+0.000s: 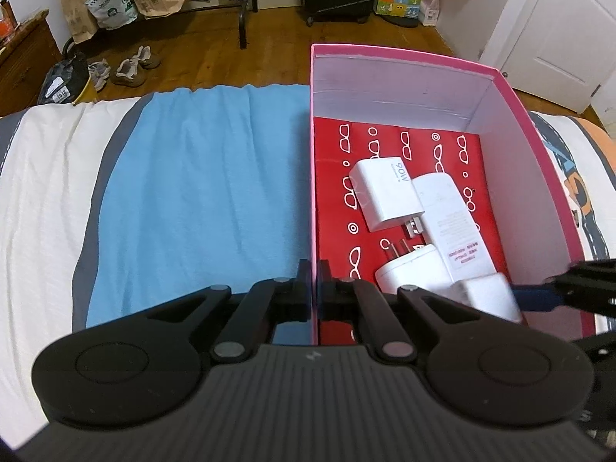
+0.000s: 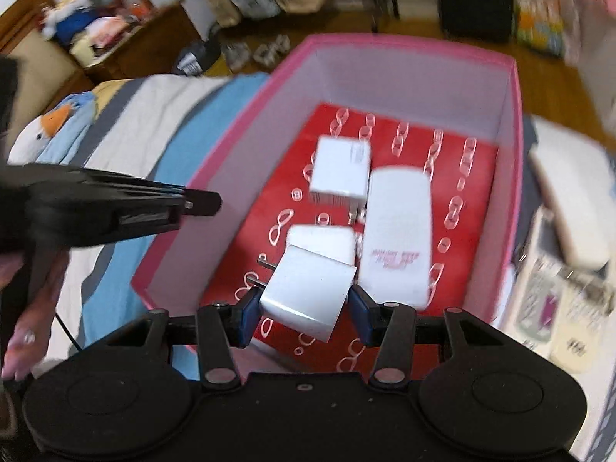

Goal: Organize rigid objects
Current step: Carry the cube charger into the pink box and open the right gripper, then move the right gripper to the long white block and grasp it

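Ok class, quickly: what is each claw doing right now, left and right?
Left claw: closed on the near wall of the pink box.
Right claw: closed on a white charger, held over the box.

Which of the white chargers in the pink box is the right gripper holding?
The one nearest the camera, clamped in the right gripper, tilted, prongs pointing left. The other three lie loose on the red floor of the box.
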`<state>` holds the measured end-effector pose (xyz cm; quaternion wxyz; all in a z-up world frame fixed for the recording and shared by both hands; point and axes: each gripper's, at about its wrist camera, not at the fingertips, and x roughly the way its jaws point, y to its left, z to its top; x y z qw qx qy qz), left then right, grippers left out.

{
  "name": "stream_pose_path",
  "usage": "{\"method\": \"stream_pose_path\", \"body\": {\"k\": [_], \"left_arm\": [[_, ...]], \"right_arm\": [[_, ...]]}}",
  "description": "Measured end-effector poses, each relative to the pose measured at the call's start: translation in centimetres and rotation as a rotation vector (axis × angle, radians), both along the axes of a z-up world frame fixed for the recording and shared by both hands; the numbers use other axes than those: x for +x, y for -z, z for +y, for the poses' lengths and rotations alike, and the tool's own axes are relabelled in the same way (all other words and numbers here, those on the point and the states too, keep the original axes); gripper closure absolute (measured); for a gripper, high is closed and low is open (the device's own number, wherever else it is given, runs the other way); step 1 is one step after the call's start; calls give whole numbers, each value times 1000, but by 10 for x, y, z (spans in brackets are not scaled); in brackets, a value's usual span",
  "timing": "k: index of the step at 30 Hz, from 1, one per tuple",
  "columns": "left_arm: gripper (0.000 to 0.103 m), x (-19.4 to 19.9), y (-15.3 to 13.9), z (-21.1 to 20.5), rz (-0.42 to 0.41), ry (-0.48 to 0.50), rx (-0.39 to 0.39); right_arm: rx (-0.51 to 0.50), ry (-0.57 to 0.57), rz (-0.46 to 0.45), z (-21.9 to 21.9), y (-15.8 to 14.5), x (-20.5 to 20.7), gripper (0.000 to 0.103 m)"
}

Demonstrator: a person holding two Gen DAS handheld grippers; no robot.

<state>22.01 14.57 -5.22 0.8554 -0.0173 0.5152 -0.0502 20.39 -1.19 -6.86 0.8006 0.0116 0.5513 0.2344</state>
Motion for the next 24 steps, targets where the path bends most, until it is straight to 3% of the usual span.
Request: {"method": "stream_pose_path", "body": {"k": [7,16,20,24], "left_arm": [[101,1,1,3,6,-1,-12],[101,3,1,2,6,-2,-6],[101,4,2,0,12,-6,6],[101,4,2,-3,13,-8,21]], "right_arm": [[11,-3,116,9,16,3,42],[88,-22,-22,-50,-62,-22,41],[24,-11,-87,-89,-82,-29,41],[-51,17,-100,-120,-76,-27,41]]}}
